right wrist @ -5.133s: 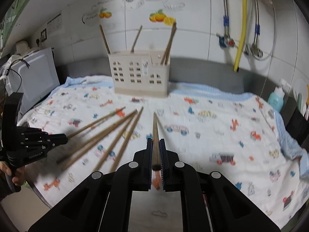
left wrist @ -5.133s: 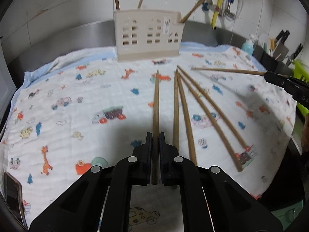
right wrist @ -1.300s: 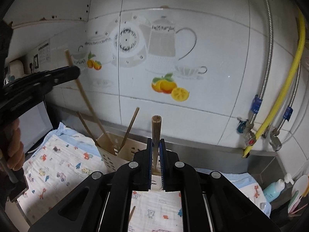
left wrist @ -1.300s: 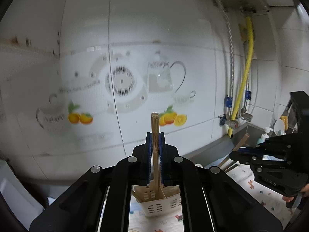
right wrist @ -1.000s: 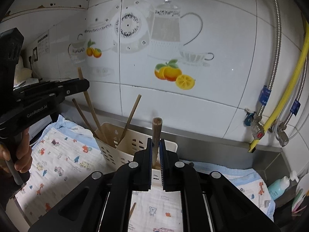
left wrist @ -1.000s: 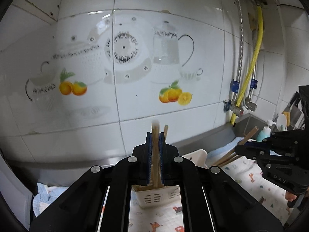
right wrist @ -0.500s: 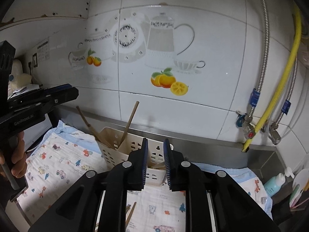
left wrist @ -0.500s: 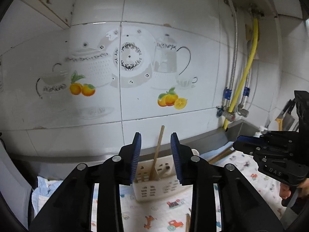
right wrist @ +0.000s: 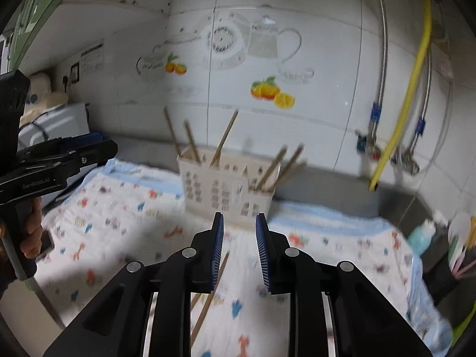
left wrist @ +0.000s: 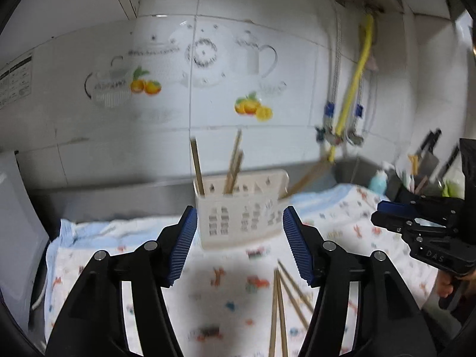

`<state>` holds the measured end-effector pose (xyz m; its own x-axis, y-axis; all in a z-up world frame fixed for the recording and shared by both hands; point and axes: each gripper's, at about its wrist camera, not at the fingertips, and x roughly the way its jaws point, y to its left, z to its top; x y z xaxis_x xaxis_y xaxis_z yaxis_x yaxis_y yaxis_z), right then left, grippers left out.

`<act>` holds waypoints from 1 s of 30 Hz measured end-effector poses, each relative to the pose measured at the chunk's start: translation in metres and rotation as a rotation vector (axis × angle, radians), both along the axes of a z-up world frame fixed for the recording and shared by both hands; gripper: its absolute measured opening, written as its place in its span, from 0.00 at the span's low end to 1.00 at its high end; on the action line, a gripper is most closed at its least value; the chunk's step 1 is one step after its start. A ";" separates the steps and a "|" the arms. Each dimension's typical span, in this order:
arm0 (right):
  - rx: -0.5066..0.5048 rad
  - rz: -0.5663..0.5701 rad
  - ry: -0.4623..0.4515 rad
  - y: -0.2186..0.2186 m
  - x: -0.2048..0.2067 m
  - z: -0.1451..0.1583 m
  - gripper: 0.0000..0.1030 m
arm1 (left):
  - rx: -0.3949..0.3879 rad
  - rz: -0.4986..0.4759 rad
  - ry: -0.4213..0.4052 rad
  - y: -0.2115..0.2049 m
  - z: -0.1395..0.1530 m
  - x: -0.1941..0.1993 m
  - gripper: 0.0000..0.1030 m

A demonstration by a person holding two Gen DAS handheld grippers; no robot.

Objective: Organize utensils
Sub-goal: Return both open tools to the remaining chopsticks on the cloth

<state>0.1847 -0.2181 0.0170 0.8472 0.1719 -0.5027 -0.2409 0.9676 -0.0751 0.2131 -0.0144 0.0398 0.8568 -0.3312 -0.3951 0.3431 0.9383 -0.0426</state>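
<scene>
A cream utensil holder (left wrist: 241, 217) (right wrist: 226, 187) stands at the back of the patterned cloth with several wooden chopsticks (left wrist: 233, 163) (right wrist: 223, 138) leaning in it. More chopsticks (left wrist: 278, 306) (right wrist: 209, 293) lie loose on the cloth nearer to me. My left gripper (left wrist: 239, 223) hangs in front of the holder, its jaws opening wide and nothing between them. My right gripper (right wrist: 237, 223) is also short of the holder, jaws opening a little and bare. Each gripper shows at the edge of the other's view: left gripper (right wrist: 98, 148), right gripper (left wrist: 380, 211).
The printed cloth (left wrist: 226, 297) covers the steel counter under a tiled wall. A yellow hose (right wrist: 404, 89) and metal pipes hang at the right. A blue bottle (right wrist: 419, 235) and knives (left wrist: 428, 154) crowd the right end; a white appliance (left wrist: 17, 217) stands at the left.
Both grippers let go of their chopsticks, which now stand in the holder. Both have opened, pulled back and sunk, so the holder looks farther away and the cloth is in view.
</scene>
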 end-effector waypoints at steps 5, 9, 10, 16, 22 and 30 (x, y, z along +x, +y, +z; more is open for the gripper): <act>0.000 -0.024 0.035 0.001 -0.027 -0.039 0.22 | 0.055 0.033 0.063 0.005 -0.033 -0.027 0.70; 0.032 -0.041 0.070 0.000 -0.046 -0.066 0.22 | 0.054 0.017 0.111 0.009 -0.057 -0.046 0.70; 0.045 -0.045 0.082 0.000 -0.051 -0.073 0.22 | 0.056 0.011 0.126 0.009 -0.064 -0.051 0.70; 0.024 -0.059 0.132 0.011 -0.068 -0.112 0.22 | 0.101 0.017 0.167 0.006 -0.103 -0.073 0.70; 0.099 -0.060 0.213 0.011 -0.070 -0.142 0.22 | 0.191 0.034 0.237 0.000 -0.138 -0.077 0.71; 0.108 -0.052 0.247 0.017 -0.066 -0.156 0.22 | 0.238 0.043 0.277 -0.005 -0.156 -0.069 0.71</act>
